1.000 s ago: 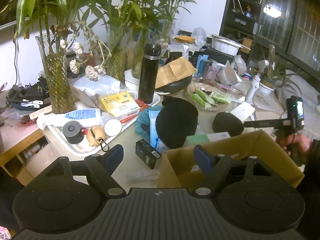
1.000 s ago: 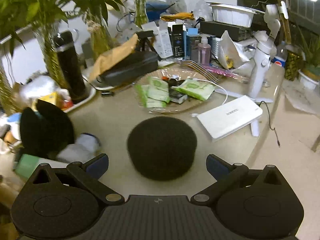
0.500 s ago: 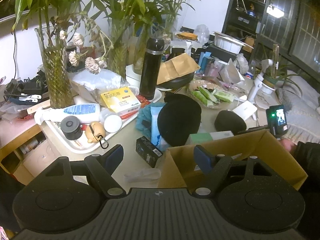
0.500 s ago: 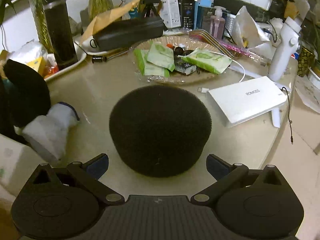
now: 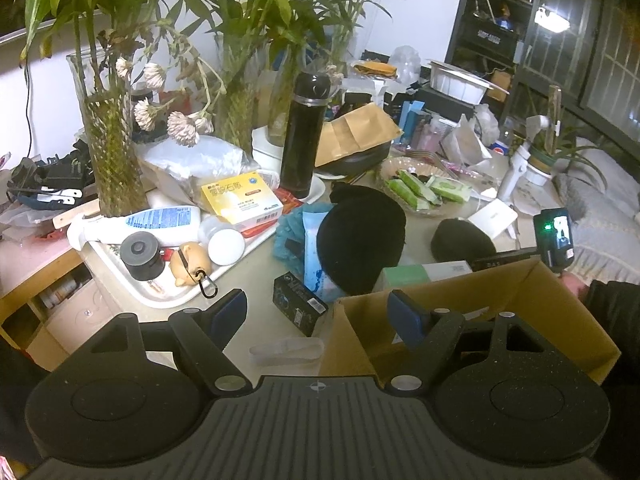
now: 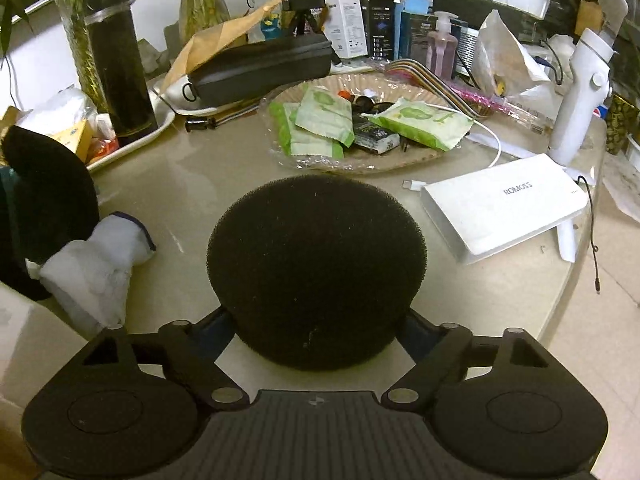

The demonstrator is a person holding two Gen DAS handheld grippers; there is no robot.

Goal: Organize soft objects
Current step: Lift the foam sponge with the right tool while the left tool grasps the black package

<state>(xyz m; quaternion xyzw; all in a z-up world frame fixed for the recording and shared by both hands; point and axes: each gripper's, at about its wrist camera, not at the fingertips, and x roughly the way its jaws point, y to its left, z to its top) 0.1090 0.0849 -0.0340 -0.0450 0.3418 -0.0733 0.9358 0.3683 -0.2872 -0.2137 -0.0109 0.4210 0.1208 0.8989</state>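
The right gripper (image 6: 316, 330) closes around a round, dome-topped block of coarse black foam (image 6: 316, 264) that sits on the glossy beige bench (image 6: 192, 184), its blue-padded jaws flanking the foam's lower sides; whether the pads already press in cannot be told. The left gripper (image 5: 318, 314) hovers with jaws apart and nothing between them, over the near corner of the open brown cardboard box (image 5: 532, 308) (the likely destination).

The foam is porous and springy, so a grip this low and near its edge may let it bulge, squirm free or roll. A careless lift could also nudge the smooth white slab-shaped power bank (image 6: 504, 208) just beside it, or the limp white cloth pouch (image 6: 96, 268) on its other side. A floppy black knitted hat (image 5: 360, 240) waits nearby.
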